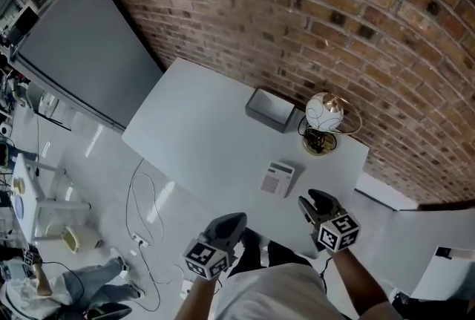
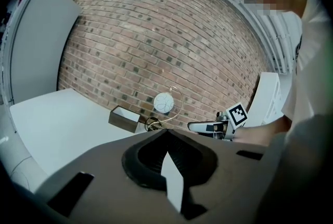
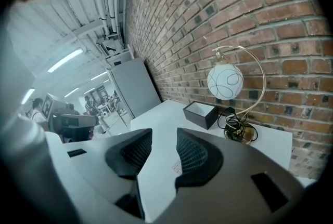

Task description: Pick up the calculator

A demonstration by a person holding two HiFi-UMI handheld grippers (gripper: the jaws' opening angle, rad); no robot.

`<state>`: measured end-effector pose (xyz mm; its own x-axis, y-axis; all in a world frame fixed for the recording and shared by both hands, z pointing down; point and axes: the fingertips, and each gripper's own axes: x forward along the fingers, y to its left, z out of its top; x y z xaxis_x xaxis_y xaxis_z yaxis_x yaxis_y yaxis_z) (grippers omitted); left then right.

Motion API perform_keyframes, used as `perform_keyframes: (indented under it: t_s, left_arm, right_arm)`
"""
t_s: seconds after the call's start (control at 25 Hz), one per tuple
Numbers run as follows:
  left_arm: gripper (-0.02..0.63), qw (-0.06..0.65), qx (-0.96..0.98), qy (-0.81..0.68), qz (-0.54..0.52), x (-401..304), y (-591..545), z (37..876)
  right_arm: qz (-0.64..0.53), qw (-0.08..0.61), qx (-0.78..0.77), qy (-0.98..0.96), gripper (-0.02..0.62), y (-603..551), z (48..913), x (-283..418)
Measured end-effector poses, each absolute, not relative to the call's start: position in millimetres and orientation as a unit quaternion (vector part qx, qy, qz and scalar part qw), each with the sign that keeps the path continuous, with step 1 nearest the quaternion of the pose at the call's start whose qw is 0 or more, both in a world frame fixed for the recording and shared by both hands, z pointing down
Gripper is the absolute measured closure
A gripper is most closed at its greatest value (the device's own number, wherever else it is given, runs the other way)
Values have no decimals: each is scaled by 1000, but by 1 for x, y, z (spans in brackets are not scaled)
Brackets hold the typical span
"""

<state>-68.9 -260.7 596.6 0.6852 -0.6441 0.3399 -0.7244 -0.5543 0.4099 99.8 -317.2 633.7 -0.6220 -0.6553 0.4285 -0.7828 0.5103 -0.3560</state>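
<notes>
The calculator (image 1: 278, 179), pale with grey keys, lies flat on the white table (image 1: 200, 133) near its front edge. My right gripper (image 1: 318, 205) hovers just right of and nearer than it, open, with nothing between the fingers. In the right gripper view a strip of the calculator (image 3: 177, 167) shows through the gap of that gripper (image 3: 164, 134). My left gripper (image 1: 231, 224) hangs off the table's front edge, below and left of the calculator. In the left gripper view my left gripper (image 2: 167, 133) has its tips together and holds nothing; the calculator is hidden there.
A grey open box (image 1: 270, 109) stands at the table's back, and a lamp with a white globe (image 1: 324, 113) and coiled cable (image 3: 237, 129) right of it, against the brick wall (image 1: 312, 7). A grey panel (image 1: 89, 51) leans far left. Cables (image 1: 141, 214) lie on the floor.
</notes>
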Motion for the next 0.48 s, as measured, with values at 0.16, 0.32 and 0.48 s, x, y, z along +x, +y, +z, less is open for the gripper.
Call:
perform_keyframes:
  t_s: [0.16,0.32,0.48]
  left_arm:
    - [592,275,873,-395,85,-64,-268,615]
    - [592,280,869,-396,96,-56,-280,633]
    - [592,290,865,-396,105,-48,-290,648]
  right_arm:
    - [279,134,408,-859,433,-331,665,105]
    - [298,143,396,-857,430,-346,696,108]
    - [315,161,383,-853,425,-360,729,110]
